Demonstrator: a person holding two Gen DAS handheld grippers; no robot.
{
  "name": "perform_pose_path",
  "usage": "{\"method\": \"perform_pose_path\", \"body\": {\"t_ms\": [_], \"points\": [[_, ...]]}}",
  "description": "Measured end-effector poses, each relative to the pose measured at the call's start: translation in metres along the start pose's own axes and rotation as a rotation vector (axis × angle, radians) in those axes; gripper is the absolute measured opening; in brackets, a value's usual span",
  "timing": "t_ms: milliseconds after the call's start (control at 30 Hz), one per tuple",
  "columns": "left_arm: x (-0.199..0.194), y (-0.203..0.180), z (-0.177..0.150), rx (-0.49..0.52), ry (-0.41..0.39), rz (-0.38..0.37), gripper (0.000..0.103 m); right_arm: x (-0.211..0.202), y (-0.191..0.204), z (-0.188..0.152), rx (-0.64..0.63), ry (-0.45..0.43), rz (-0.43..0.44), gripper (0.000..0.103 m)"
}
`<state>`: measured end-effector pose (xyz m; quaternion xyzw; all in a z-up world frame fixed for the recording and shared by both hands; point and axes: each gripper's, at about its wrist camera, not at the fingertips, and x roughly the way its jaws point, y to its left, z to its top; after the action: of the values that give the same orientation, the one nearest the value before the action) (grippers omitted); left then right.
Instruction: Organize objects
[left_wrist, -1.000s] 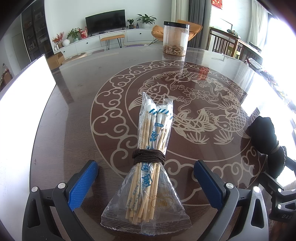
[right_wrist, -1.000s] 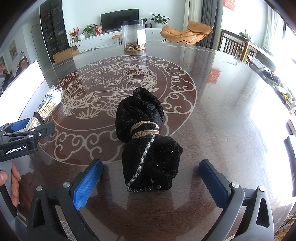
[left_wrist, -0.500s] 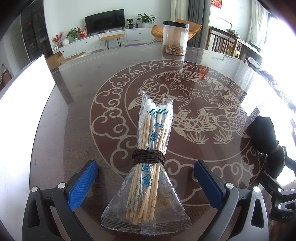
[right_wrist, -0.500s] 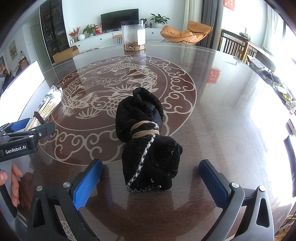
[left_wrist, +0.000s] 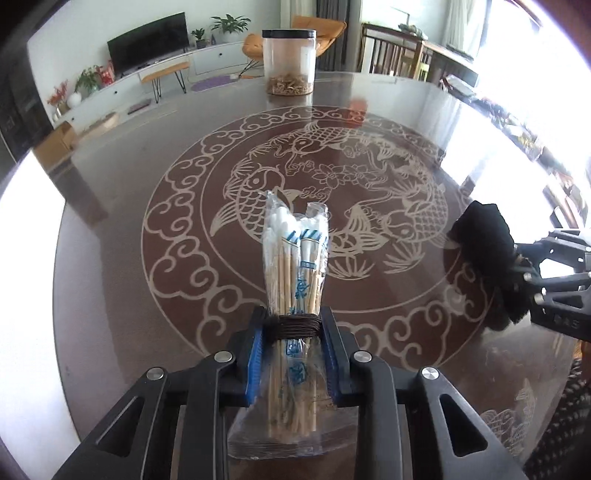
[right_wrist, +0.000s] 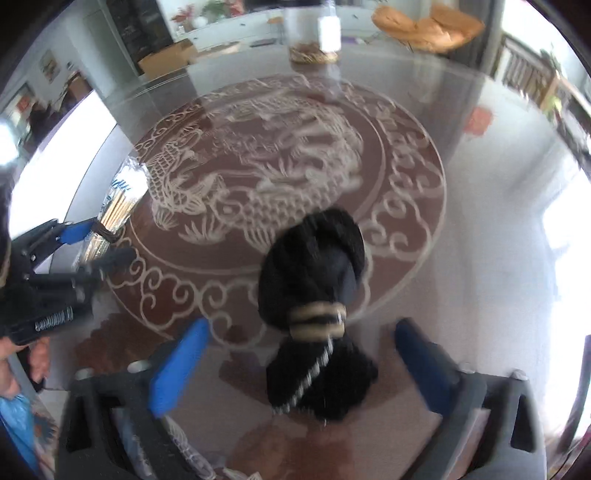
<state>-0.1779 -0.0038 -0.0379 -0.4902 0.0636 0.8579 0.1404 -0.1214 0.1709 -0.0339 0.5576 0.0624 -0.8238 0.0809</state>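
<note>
A bundle of wooden chopsticks (left_wrist: 293, 280) in clear plastic, tied with brown cord, lies on the round table. My left gripper (left_wrist: 295, 328) is shut on the chopstick bundle at the cord. It also shows in the right wrist view (right_wrist: 118, 206) at the left. A rolled black cloth (right_wrist: 314, 280) tied with tan string lies between the blue pads of my right gripper (right_wrist: 299, 365), which is open and apart from it. The cloth also shows at the right of the left wrist view (left_wrist: 487, 243).
The glass-topped table (left_wrist: 147, 155) has a carved fish pattern. A clear jar with a black lid (left_wrist: 289, 61) stands at its far edge. A white board (left_wrist: 22, 258) lies at the left. Chairs and a TV cabinet stand beyond.
My left gripper has closed onto the chopstick bundle at the cord. My right gripper has moved and its view is blurred; its pads stand closer around the black cloth.
</note>
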Motion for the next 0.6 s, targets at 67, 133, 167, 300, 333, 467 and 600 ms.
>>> {"method": "perform_pose_path", "body": {"t_ms": [67, 133, 167, 300, 333, 467, 600], "points": [[-0.013, -0.002, -0.008, -0.008, -0.042, -0.001, 0.027, -0.01, 0.003, -0.002, 0.005, -0.013, 0.006, 0.031], [-0.037, -0.002, -0.019, -0.033, -0.099, -0.039, 0.027, -0.027, 0.009, -0.01, 0.024, -0.054, 0.043, 0.031], [-0.051, -0.002, -0.025, -0.046, -0.122, -0.064, 0.027, -0.039, 0.015, -0.013, 0.019, -0.077, 0.051, 0.031], [-0.129, 0.011, -0.05, -0.108, -0.236, -0.164, 0.027, -0.085, 0.039, -0.01, 0.016, -0.143, 0.141, 0.031], [-0.147, 0.018, -0.052, -0.114, -0.26, -0.171, 0.027, -0.101, 0.052, -0.008, 0.001, -0.167, 0.173, 0.031], [-0.225, 0.062, -0.069, -0.137, -0.367, -0.093, 0.027, -0.156, 0.115, 0.015, -0.081, -0.251, 0.274, 0.031], [-0.271, 0.131, -0.093, -0.218, -0.377, 0.042, 0.027, -0.195, 0.192, 0.035, -0.189, -0.322, 0.385, 0.031]]}}
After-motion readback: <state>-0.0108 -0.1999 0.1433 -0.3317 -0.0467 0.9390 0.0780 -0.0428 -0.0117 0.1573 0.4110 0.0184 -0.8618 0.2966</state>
